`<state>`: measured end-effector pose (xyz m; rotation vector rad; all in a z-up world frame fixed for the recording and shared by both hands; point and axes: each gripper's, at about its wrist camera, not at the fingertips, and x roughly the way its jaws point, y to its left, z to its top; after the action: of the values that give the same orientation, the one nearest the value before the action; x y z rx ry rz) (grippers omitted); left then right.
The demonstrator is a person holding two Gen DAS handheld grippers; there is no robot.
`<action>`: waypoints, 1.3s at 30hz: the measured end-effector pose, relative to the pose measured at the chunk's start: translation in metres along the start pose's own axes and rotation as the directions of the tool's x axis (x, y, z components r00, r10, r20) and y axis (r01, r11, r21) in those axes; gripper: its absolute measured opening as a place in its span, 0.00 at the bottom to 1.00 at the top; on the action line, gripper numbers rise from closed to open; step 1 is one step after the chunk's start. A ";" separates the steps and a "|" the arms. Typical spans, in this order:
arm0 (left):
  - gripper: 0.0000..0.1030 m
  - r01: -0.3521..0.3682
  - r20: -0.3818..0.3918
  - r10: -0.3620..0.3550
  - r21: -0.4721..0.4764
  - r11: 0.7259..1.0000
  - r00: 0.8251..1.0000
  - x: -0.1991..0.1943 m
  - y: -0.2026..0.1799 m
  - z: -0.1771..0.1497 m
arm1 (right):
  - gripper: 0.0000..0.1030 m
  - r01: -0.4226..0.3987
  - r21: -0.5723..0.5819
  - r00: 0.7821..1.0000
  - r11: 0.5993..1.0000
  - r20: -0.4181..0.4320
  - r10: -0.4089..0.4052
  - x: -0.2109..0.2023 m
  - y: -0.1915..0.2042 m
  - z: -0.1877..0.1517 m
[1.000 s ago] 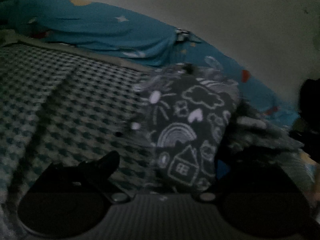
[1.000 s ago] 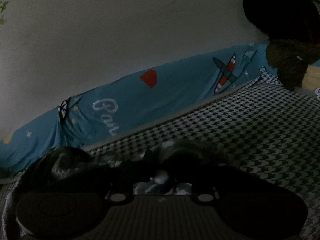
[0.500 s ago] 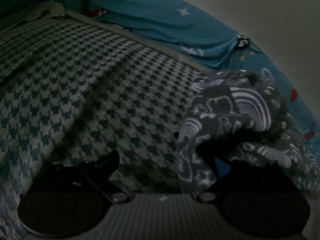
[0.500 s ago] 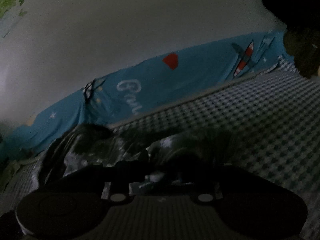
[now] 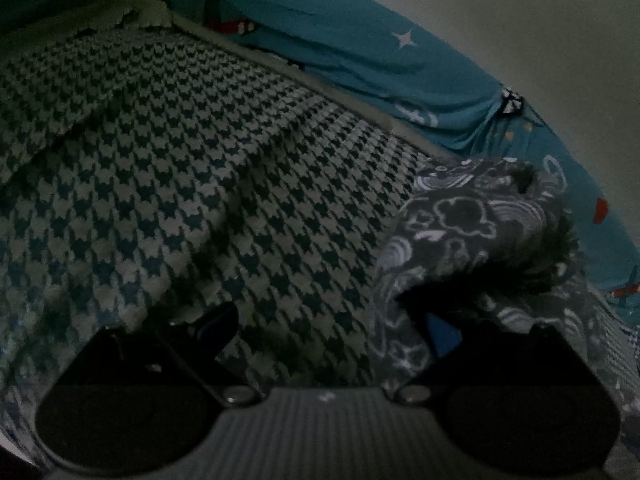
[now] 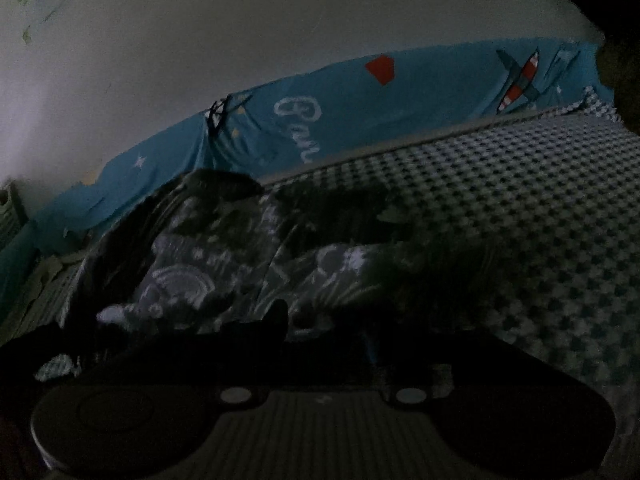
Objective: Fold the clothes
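Patterned garment (image 5: 472,236) lies bunched, perhaps lengthwise towards the wall.

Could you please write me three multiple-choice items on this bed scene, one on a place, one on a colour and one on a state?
1. In the left wrist view, where does the dark printed garment lie on the houndstooth bedspread?
A. at the right
B. at the far left
C. in no view

2. What colour is the sheet along the wall?
A. yellow
B. blue
C. pink

3. How is the garment lying?
A. hung on a hanger
B. rolled into a tight tube
C. bunched, part raised over a shadowed hollow

Key: 1 A, it fills the right side. 2 B, blue with a red shape and a plane. 3 C, a lifted fold shows above a dark gap.
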<state>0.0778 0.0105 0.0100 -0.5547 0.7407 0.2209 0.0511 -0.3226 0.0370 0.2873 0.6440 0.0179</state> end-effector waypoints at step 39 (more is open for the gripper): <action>1.00 0.182 -0.013 -0.190 0.357 0.916 0.982 0.036 -0.091 0.033 | 0.58 -0.266 -0.122 0.957 0.956 0.085 0.277 0.061 0.047 0.081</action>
<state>0.1572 -0.0470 0.0414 -0.2718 0.6818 -0.0858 0.1515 -0.2923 0.0758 0.2675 0.4972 0.3004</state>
